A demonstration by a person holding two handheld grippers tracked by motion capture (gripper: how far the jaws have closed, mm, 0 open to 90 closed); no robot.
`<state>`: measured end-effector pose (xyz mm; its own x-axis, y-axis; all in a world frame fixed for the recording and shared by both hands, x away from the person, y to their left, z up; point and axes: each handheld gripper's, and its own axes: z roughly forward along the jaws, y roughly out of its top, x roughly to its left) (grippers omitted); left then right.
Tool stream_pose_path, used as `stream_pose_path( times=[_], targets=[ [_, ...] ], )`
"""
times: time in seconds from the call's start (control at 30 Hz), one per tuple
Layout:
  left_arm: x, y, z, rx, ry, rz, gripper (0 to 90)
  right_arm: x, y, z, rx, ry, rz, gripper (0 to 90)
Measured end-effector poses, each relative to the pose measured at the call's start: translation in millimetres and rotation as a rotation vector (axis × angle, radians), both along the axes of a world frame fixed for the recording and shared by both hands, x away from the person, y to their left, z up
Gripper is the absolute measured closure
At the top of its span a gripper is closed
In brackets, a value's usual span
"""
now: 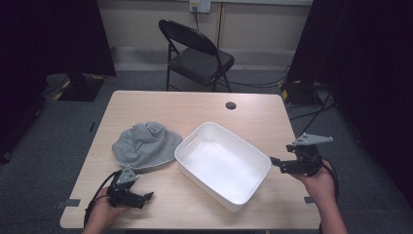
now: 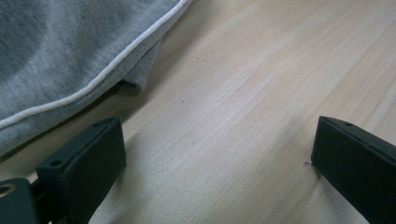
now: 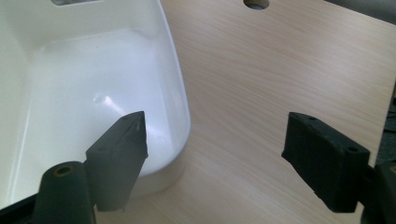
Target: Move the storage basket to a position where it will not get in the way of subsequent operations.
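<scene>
A pale wooden rectangular worktop (image 1: 160,105) is seen from above, and at its centre, slightly toward 4 o'clock, an empty white plastic rectangular tub (image 1: 223,164) is set at a slant. At 9 o'clock of the tub, just beside its rim, a crumpled grey fabric hat with white piping along its brim (image 1: 142,144) is laid flat.

The left tongs (image 1: 146,196) are held low at 7 o'clock of the worktop, near the hat's brim; in the left gripper view the jaws are spread wide over bare wood, nothing gripped, with the grey cloth (image 2: 60,60) at 10 o'clock.

The right tongs (image 1: 273,161) are held at 3 o'clock of the tub, just off its corner, jaws wide apart and empty. In the right gripper view the tub's rounded corner (image 3: 180,116) is seen behind the left-hand jaw, bare wood between.
</scene>
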<state>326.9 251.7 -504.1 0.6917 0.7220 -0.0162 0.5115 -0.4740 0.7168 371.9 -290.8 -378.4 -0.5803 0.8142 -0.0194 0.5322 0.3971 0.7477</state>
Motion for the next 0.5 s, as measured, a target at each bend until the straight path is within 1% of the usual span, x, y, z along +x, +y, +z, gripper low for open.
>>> stream_pose_path(
  times=[0.07, 0.13, 0.23, 0.33, 0.47, 0.5],
  targets=[
    [0.0, 0.0, 0.0, 0.000, 0.000, -0.001, 2.6, 2.5, 8.2, -0.1, 0.016, 0.008, 0.018, 23.7],
    [0.0, 0.1, 0.0, 0.001, 0.000, 0.000, 2.6, 4.1, 15.4, -1.0, 0.023, 0.013, 0.034, 26.1],
    [0.0, 0.1, 0.0, 0.001, 0.000, 0.000, 2.6, 7.5, 26.9, -6.5, 0.022, 0.019, 0.069, 28.7],
    [0.0, 0.0, -0.1, 0.000, -0.001, 0.001, 2.5, 9.5, 35.3, -13.3, 0.024, 0.036, 0.091, 34.2],
    [0.0, 0.1, 0.0, 0.001, 0.000, 0.000, 2.6, 12.5, 41.5, -20.8, 0.014, 0.063, 0.085, 39.9],
    [0.0, 0.1, 0.0, 0.000, 0.000, 0.000, 2.6, 13.0, 41.9, -21.7, 0.013, 0.056, 0.086, 41.8]
  ],
)
